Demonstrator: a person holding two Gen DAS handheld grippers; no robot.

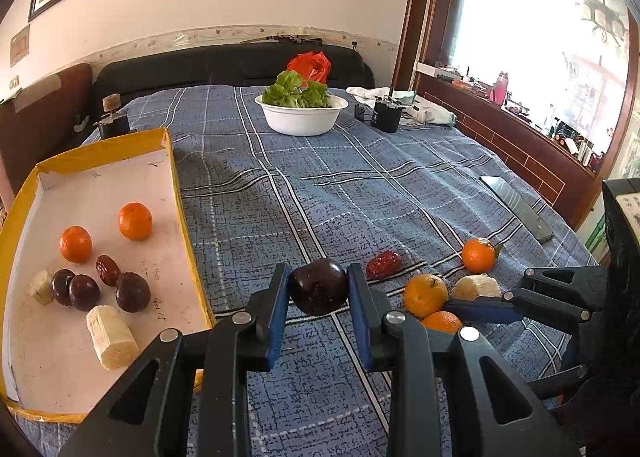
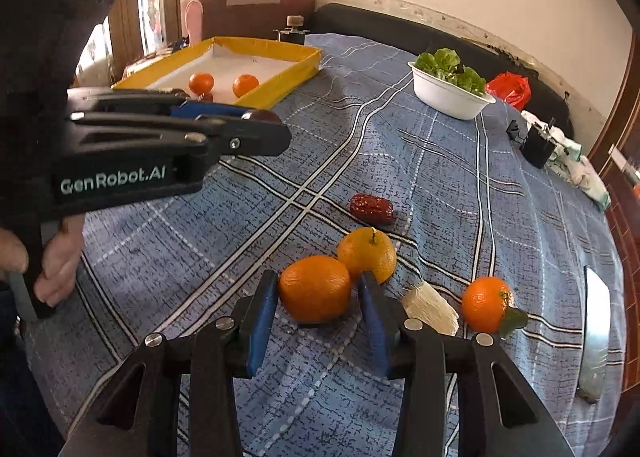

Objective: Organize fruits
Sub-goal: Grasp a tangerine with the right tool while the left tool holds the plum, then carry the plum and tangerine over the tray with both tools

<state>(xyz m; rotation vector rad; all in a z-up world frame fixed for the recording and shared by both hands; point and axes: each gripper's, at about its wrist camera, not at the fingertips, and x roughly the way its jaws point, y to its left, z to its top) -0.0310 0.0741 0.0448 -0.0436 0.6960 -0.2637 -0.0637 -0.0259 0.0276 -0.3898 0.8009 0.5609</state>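
Observation:
My left gripper [image 1: 319,291] is shut on a dark purple fruit [image 1: 319,287] and holds it above the blue plaid cloth, right of the yellow-rimmed tray [image 1: 172,173]. The tray holds two oranges [image 1: 135,220], dark fruits [image 1: 132,291], a red date and pale stalk pieces [image 1: 112,337]. My right gripper [image 2: 318,297] has its jaws around an orange [image 2: 315,288] lying on the cloth; the pads stand beside it with small gaps. A second orange [image 2: 370,253], a third with a leaf [image 2: 486,303], a pale stalk piece [image 2: 430,307] and a red date [image 2: 371,208] lie nearby.
A white bowl of lettuce [image 1: 301,113] stands at the far middle, with a red bag [image 1: 310,65] behind it. A black box [image 1: 386,115] and cloths lie at the far right. A phone [image 1: 516,207] lies near the right edge of the bed.

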